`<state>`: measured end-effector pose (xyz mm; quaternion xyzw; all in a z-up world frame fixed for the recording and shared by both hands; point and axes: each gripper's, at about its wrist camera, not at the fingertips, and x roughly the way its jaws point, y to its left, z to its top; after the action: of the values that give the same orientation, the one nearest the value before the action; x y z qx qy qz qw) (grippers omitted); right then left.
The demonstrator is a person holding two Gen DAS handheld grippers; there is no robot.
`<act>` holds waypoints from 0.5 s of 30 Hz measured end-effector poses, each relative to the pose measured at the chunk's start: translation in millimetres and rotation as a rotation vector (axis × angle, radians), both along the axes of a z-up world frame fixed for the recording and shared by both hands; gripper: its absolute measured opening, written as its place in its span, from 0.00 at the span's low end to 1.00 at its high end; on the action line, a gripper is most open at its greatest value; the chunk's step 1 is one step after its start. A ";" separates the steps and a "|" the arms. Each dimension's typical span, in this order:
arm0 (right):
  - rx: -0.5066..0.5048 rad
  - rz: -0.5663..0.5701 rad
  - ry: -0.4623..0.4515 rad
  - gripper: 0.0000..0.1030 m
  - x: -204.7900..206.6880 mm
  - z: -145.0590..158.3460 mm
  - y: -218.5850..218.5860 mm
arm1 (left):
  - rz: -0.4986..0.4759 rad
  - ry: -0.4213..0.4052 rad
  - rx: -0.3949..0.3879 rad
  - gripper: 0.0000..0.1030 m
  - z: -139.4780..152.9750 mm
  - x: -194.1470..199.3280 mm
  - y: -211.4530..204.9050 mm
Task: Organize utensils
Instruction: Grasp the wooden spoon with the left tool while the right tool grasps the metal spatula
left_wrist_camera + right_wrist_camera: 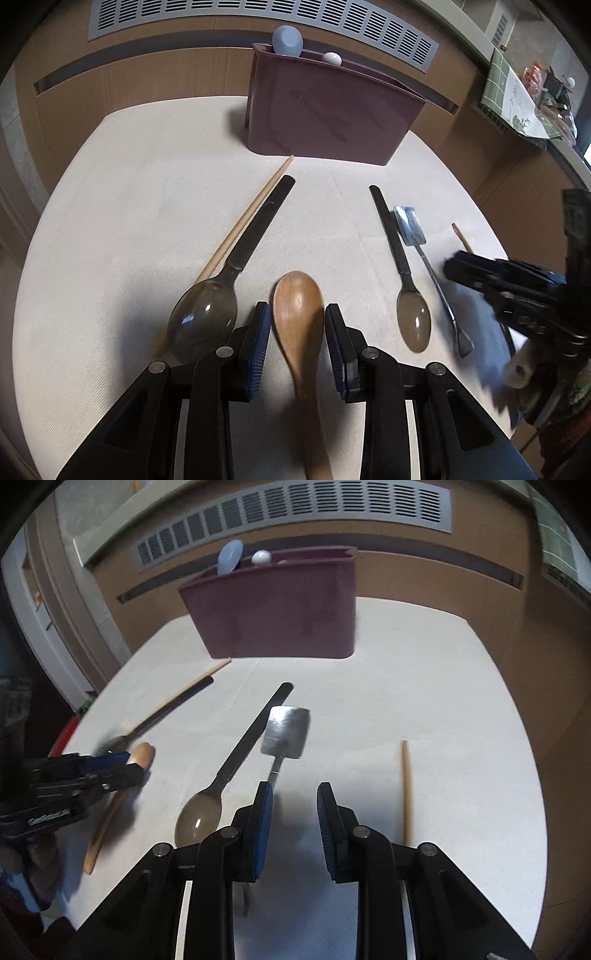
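Note:
A wooden spoon (297,306) lies on the white cloth between the fingers of my left gripper (296,312). Thin gaps show at both pads, so that gripper is open around the spoon's neck. My right gripper (295,794) hangs open with nothing between its fingers. The handle of a metal spatula (286,733) runs under its left finger. Two translucent spoons with black handles, a large one (207,314) and a small one (413,321), lie on the cloth with two chopsticks (251,210) (406,794). A maroon utensil holder (332,118) stands at the back with a blue spoon (286,38) in it.
The white tablecloth (443,686) ends at a brown panelled wall with a grey vent grille (258,14). A cluttered shelf (524,99) sits at the far right of the left wrist view. My right gripper (465,269) shows blurred there.

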<state>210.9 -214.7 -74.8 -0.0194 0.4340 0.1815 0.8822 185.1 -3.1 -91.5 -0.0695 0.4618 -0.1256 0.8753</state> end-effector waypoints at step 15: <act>-0.125 -0.024 -0.061 0.38 51.7 -8.9 52.2 | -0.004 0.005 -0.019 0.31 -0.6 -6.9 7.6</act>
<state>262.5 -162.4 -83.6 -0.0747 0.4175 0.1429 0.8943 178.1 4.5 -92.0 -0.0774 0.4627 -0.1314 0.8733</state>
